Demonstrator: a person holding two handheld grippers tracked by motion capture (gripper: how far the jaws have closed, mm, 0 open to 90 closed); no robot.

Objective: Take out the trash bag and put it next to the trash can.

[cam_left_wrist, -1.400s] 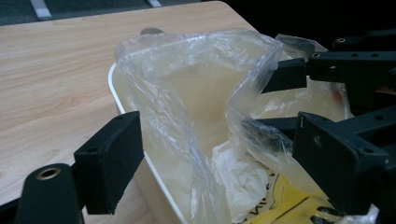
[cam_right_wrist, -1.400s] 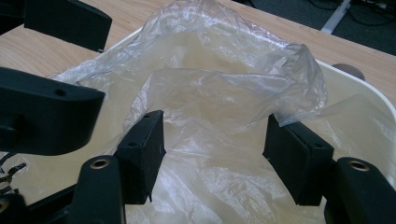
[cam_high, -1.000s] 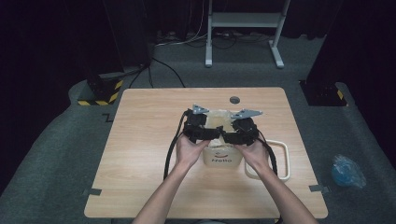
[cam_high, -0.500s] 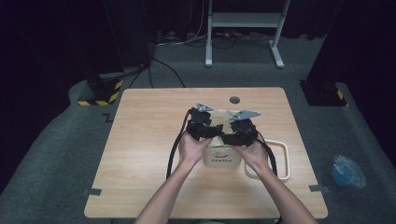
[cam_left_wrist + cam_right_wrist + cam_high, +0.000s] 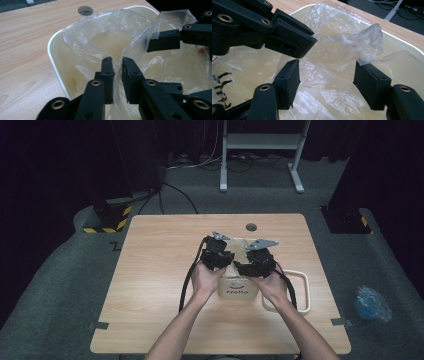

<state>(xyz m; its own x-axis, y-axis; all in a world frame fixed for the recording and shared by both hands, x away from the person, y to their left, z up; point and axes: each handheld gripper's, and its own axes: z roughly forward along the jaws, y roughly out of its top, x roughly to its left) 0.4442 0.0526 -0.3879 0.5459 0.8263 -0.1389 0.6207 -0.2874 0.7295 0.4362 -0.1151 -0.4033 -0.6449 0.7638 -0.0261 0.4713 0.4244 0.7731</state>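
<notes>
A small cream bin (image 5: 239,289) marked "Hello" stands on the wooden table, lined with a clear plastic bag (image 5: 105,32). Both hands hold grippers over its mouth. My left gripper (image 5: 117,63) has just been closing, and its jaws now pinch a raised fold of the bag's film near the bin's rim (image 5: 53,55). My right gripper (image 5: 327,72) stands open, jaws wide, with crumpled bag film (image 5: 342,45) loose between them. From above, the left gripper (image 5: 222,255) and right gripper (image 5: 252,261) face each other across the bin. One jaw of the left gripper (image 5: 287,40) crosses the right gripper view.
A round cable hole (image 5: 251,227) lies in the table behind the bin. A cream loop (image 5: 302,290) rests on the table to the bin's right. On the floor are a blue plastic bundle (image 5: 371,302), a metal stand (image 5: 260,150) and a striped base (image 5: 107,220).
The left gripper has shifted a little toward the bin's middle and its jaws have closed onto the bag's film. The right gripper has kept still and open.
</notes>
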